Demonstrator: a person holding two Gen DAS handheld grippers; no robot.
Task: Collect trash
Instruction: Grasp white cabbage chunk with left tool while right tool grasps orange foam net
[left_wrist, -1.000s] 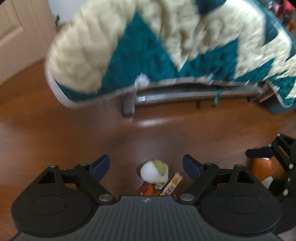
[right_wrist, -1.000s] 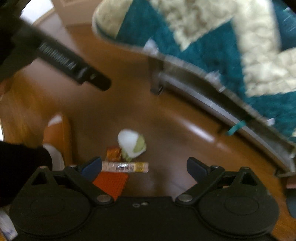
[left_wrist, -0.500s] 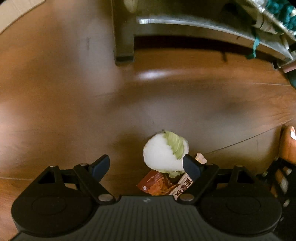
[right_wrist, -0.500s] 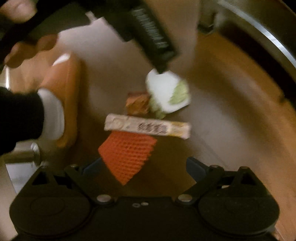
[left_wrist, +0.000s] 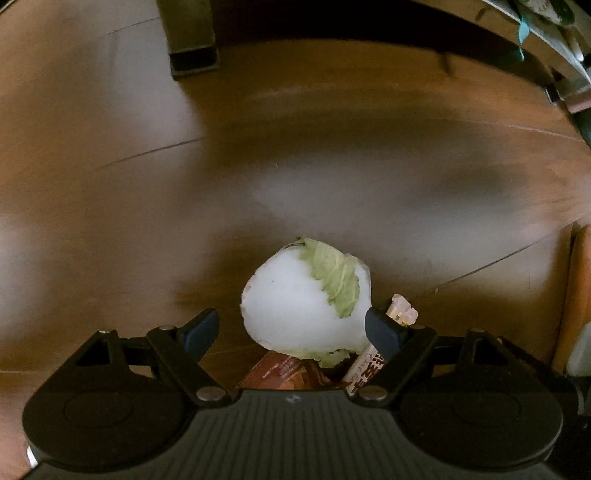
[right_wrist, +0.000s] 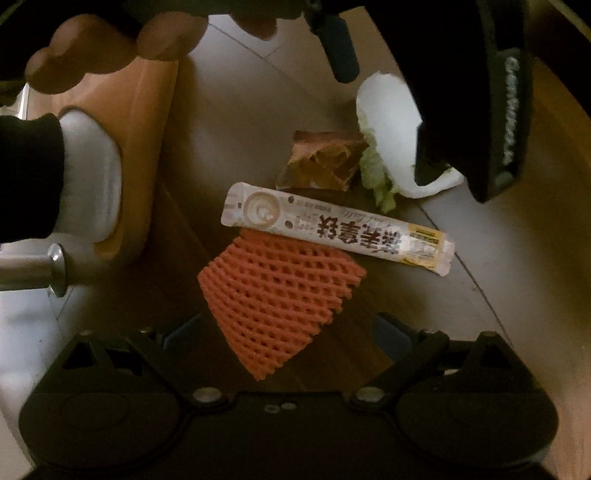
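**Already over the pile: where the pickup could slip**

Seen from the left wrist, the left tongs (left_wrist: 291, 328) are spread wide and low over the wooden floor (left_wrist: 295, 177), with the cabbage leaf (left_wrist: 306, 299) between the fingers and nothing pinched; the right finger (left_wrist: 382, 334) sits just beside the leaf's edge, over the coffee stick sachet (left_wrist: 399, 317); closing now could catch that sachet too, or tear the limp leaf.

From the right wrist, the right tongs (right_wrist: 291, 341) are likewise spread and empty, above the orange foam net (right_wrist: 277, 299); the sachet (right_wrist: 332, 229) overlaps the net's far edge, the brown wrapper (right_wrist: 321, 158) lies beyond it; lifting the net might drag or flick the sachet; the slippered foot (right_wrist: 122, 147) stands near, and the two tools could collide.
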